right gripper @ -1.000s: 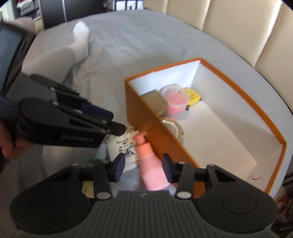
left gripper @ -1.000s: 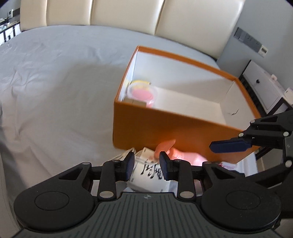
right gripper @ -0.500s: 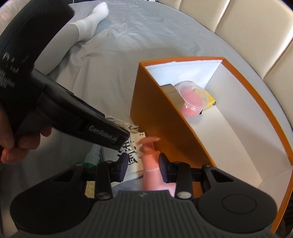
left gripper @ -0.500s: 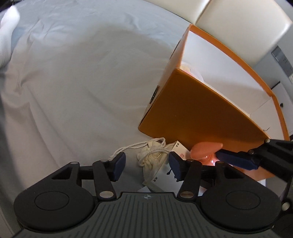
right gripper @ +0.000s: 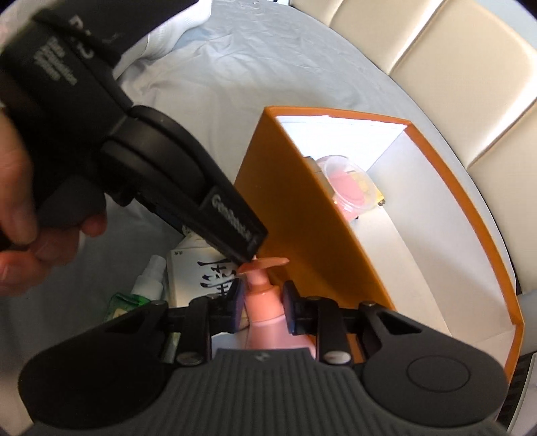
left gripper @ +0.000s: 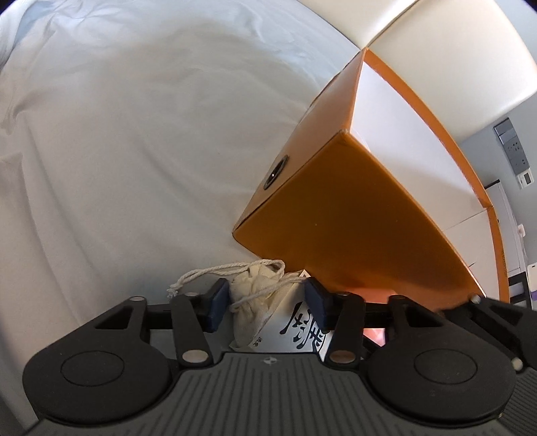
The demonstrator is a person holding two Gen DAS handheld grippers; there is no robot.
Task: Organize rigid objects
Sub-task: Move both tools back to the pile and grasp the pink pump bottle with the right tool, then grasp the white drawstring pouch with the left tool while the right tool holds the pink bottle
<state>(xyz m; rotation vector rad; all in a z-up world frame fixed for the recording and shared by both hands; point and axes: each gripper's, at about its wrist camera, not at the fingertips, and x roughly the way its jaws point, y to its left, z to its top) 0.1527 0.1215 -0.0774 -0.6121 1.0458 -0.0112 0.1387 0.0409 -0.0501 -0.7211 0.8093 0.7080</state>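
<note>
Left wrist view: the left gripper (left gripper: 266,303) points down at a heap of small things on the grey bed sheet (left gripper: 117,151), close against the outer near wall of the orange box (left gripper: 352,214).
Left gripper state: its jaws are closing; between them lie a cream drawstring pouch (left gripper: 255,302) and a white carton with dark brush lettering (left gripper: 298,332). The left pad sits against the pouch and the right pad at the carton's upper corner; whether they already press I cannot tell.
Right wrist view: the right gripper (right gripper: 261,303) straddles the neck of a pink pump bottle (right gripper: 268,318), which lies on the sheet just outside the box's near wall, pump head pointing away from the camera.
Right gripper state: jaws closing, the pads right at the bottle's neck on both sides; a firm clamp is not plain.
Box contents: a clear round tub of pink stuff (right gripper: 345,187) and a yellow item (right gripper: 372,191) sit in the far left corner of the white interior.
Beside the carton: a small green bottle with a white cap (right gripper: 141,288) lies on the sheet.
Person: a hand (right gripper: 20,214) grips the left tool's handle; a white sock (right gripper: 178,23) rests on the bed farther off.
Beyond the bed: a cream padded headboard (right gripper: 436,67).
</note>
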